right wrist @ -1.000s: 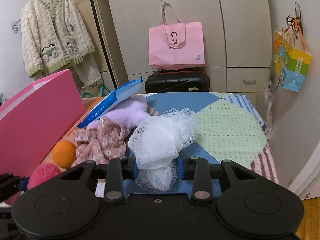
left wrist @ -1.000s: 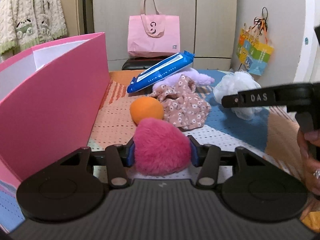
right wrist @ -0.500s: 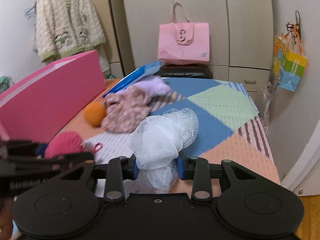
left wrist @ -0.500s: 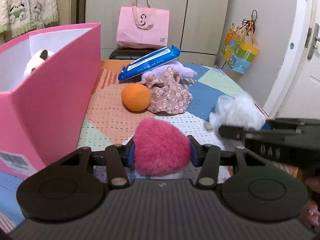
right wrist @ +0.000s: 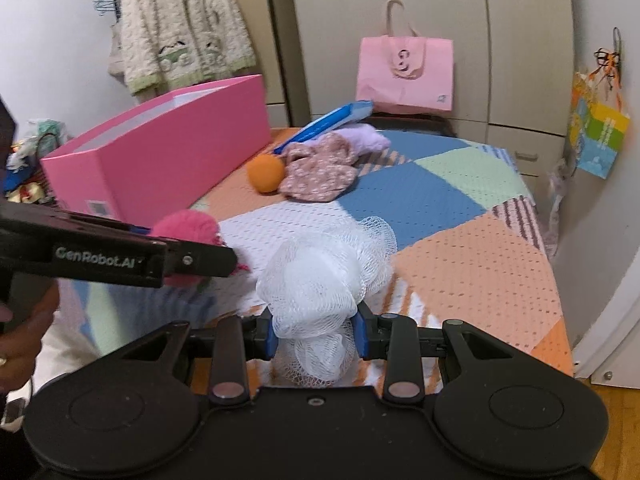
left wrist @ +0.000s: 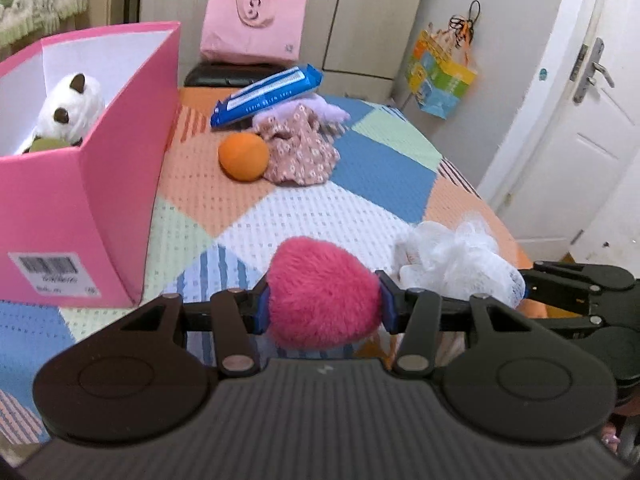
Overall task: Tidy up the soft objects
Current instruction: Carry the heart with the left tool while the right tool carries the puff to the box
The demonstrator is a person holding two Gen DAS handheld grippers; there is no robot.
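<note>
Since my left gripper [left wrist: 323,307] is squeezing the pink pompom [left wrist: 322,294] and my right gripper [right wrist: 316,336] the white mesh pouf [right wrist: 320,276], both above the patchwork bedspread [left wrist: 384,168], I reckon they'd bump heading for the pink box [left wrist: 84,176].

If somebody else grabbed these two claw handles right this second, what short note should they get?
Left gripper: shut on the pink fluffy ball.
Right gripper: shut on the white mesh sponge.
Pink box: open, at the left of the bed, a panda plush inside.
On the blanket: orange ball, floral cloth, lilac plush, blue wipes pack.
Left, probably: box both held items, then the rest.
</note>
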